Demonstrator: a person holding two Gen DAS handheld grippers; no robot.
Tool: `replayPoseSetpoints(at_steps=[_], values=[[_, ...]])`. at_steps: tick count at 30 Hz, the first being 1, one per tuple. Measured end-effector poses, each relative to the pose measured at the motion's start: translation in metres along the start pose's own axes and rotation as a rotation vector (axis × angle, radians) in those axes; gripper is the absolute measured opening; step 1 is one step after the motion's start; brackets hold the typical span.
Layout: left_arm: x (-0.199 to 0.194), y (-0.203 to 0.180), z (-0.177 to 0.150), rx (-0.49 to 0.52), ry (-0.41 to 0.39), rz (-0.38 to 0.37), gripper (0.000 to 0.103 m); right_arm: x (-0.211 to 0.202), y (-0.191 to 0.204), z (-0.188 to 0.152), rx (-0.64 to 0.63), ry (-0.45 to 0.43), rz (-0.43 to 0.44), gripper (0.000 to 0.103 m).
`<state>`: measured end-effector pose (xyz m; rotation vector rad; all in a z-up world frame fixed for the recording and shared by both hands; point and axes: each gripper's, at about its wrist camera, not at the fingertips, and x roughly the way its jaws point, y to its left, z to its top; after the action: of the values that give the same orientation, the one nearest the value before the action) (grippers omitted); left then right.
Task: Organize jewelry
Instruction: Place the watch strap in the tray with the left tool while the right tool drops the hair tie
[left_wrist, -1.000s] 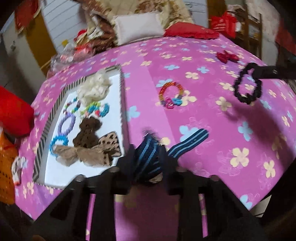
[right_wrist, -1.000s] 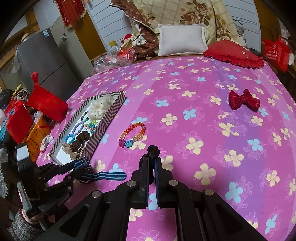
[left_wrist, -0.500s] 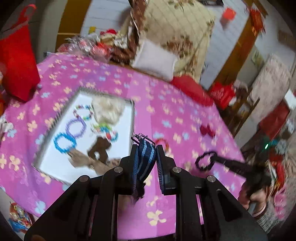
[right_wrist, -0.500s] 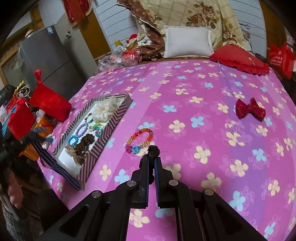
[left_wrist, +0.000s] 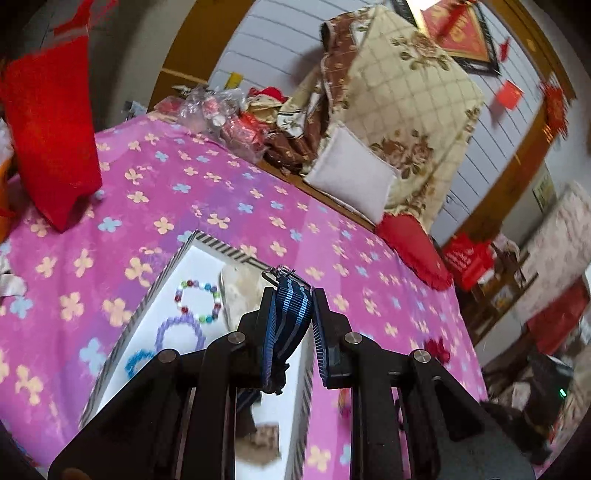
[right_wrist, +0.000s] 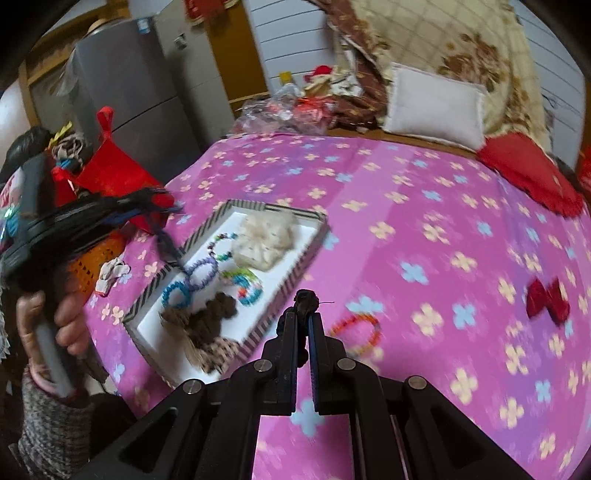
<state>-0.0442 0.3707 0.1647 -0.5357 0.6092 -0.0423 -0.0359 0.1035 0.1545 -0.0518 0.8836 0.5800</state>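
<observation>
Left wrist view: your left tool (left_wrist: 289, 295) sits at lower centre of the frame, its fingers closed on a blue striped strap (left_wrist: 286, 317) whose metal buckle pokes out past the tips, held above the striped-edged tray (left_wrist: 207, 242) on the pink flowered bed (left_wrist: 155, 184). Inside the tray at lower left lie a multicoloured bead bracelet (left_wrist: 199, 301), a purple bracelet (left_wrist: 179, 332) and part of a blue one, with a cream scrunchie (left_wrist: 240, 291) partly hidden behind the tool. Right wrist view: your right tool (right_wrist: 304, 317), at lower centre, is pinched nearly closed on a dark beaded piece (right_wrist: 306, 300), only a knot of it showing above the tips, just right of the tray's near edge. The tray (right_wrist: 295, 273) already holds several bracelets, the scrunchie and brown bows. Still out on the bed are a rainbow bracelet (right_wrist: 356, 332) right of centre and a red bow (right_wrist: 546, 301) at far right. By this showing you are well past halfway: two pieces in hand to set down, two left to collect.
</observation>
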Motion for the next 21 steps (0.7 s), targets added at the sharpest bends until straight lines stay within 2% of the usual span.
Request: replayPoseSetpoints(at_steps=[6, 12, 16, 19, 21], values=[[0.064, 0.017, 0.03, 0.014, 0.01, 0.071, 0.017, 0.044, 0.032, 0.038, -0.058, 0.031, 0.023, 0.005], [0.125, 0.044, 0.054, 0.054, 0.093, 0.179, 0.018, 0.108, 0.06, 0.062, -0.1, 0.099, 0.062, 0.005], [0.153, 0.061, 0.053, 0.065, 0.156, 0.215, 0.018, 0.159, 0.06, 0.067, -0.118, 0.163, 0.005, 0.005], [0.159, 0.064, 0.053, 0.069, 0.16, 0.225, 0.019, 0.182, 0.052, 0.066, -0.11, 0.198, -0.05, 0.005], [0.161, 0.062, 0.052, 0.078, 0.165, 0.208, 0.023, 0.188, 0.046, 0.065, -0.102, 0.21, -0.07, 0.005]])
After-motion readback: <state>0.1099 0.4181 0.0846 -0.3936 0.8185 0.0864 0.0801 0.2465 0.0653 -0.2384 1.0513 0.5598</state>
